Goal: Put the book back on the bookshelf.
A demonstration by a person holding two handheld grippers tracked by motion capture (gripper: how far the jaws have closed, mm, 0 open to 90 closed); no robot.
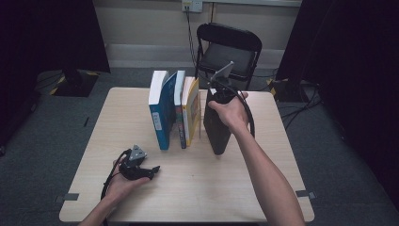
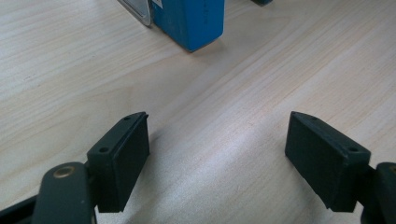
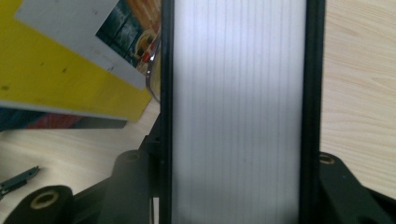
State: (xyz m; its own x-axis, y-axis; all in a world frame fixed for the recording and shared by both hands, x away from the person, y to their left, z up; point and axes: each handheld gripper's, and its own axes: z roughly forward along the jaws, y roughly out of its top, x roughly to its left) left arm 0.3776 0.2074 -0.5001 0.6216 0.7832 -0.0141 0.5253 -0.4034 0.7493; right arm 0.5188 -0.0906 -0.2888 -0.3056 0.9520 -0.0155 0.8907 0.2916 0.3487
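Right gripper [image 1: 217,96] clamps the black book [image 1: 216,127], left gripper [image 2: 217,161] gapes empty

From my high view the room is dim, with black curtains swallowing both upper corners, while the pale counter [image 1: 141,117] catches soft overhead light. The picture is a little soft and grainy throughout. Shadows under the books [image 1: 171,110] are faint and fall toward me. In my left gripper view the wood is evenly lit with a mild bright sheen between the jaws, which cast a soft shadow leftward; the jaws themselves look slightly blurred. In my right gripper view the page edges [image 3: 236,112] glare near white, out of focus.
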